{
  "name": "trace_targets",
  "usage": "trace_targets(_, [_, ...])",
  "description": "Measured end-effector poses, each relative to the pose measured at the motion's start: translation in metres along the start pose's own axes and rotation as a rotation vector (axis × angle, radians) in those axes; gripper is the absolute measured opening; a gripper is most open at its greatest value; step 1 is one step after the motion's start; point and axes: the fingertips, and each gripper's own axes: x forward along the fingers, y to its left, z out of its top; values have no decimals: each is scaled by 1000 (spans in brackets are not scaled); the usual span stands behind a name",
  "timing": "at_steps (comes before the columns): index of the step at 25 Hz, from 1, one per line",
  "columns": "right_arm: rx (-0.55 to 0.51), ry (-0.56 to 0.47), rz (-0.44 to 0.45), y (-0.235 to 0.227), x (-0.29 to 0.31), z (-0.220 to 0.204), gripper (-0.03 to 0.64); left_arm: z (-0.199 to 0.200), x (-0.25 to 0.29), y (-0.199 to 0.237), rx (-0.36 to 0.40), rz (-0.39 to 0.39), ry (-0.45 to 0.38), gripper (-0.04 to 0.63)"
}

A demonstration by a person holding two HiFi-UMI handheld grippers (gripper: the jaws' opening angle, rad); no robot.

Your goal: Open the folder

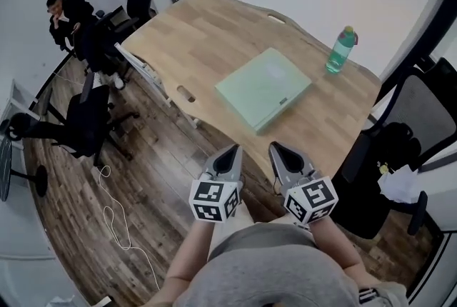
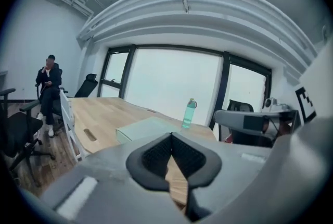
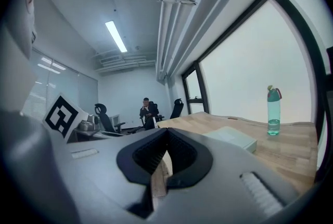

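- The left tool (image 1: 230,155) and the right tool (image 1: 280,153) hang side by side at the near edge of the wooden surface (image 1: 207,27). Each has its jaws closed on nothing.
- The folder (image 1: 263,88) lies flat and closed on the surface, ahead of both tools and well apart from them. A green bottle (image 1: 341,50) stands beyond it to the right, near it but not touching.
- We judge the step in hand to be the approach, so we bring both tools in low and nearly level toward the folder.
- We part the jaws before contact, since closed tips can only push the folder.
- We cannot tell for sure which edge is the spine. The thick side facing us, with a small dark label, looks like it, so we aim for the cover's opposite edge.
- One tool ought to press the lower part down while the other lifts the cover; otherwise the whole folder may slide toward the bottle.
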Motion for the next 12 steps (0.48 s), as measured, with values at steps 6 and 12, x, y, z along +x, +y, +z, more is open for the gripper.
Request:
trace_targets(6, [21, 24, -140, -33, 35, -1, 0, 12, 51, 17, 75, -142, 82, 5])
trace_targets(12, [65, 54, -280, -63, 59, -16, 0, 14, 88, 30, 148, -281, 156, 9])
